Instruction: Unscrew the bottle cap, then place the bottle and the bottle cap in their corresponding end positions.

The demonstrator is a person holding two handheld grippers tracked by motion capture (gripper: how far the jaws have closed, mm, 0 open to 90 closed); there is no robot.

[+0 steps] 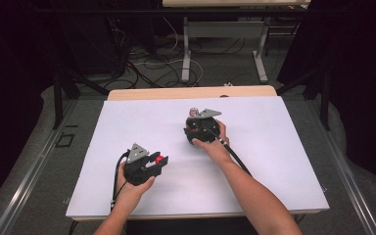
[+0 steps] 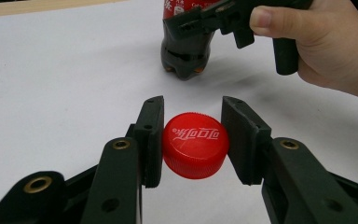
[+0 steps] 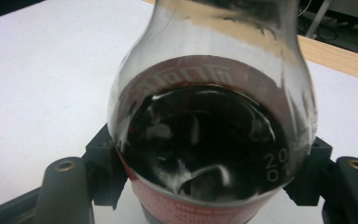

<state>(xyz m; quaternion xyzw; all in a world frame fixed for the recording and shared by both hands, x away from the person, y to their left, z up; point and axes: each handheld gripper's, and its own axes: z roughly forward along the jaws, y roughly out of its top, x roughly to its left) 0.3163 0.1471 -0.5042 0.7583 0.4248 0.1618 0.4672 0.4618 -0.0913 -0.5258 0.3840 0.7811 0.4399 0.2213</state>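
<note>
Left hand-held gripper [image 2: 192, 140] clamps round red plastic cap [image 2: 195, 144]; right hand-held gripper [image 3: 205, 179] grips upright dark cola bottle [image 3: 209, 140] on white worktop [image 1: 274, 147].

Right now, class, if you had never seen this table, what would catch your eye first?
The red cap, bright between the left tongs near the front left of the white table. Then the cola bottle, dark and uncapped, clamped by the right tongs near the table's middle.
</note>
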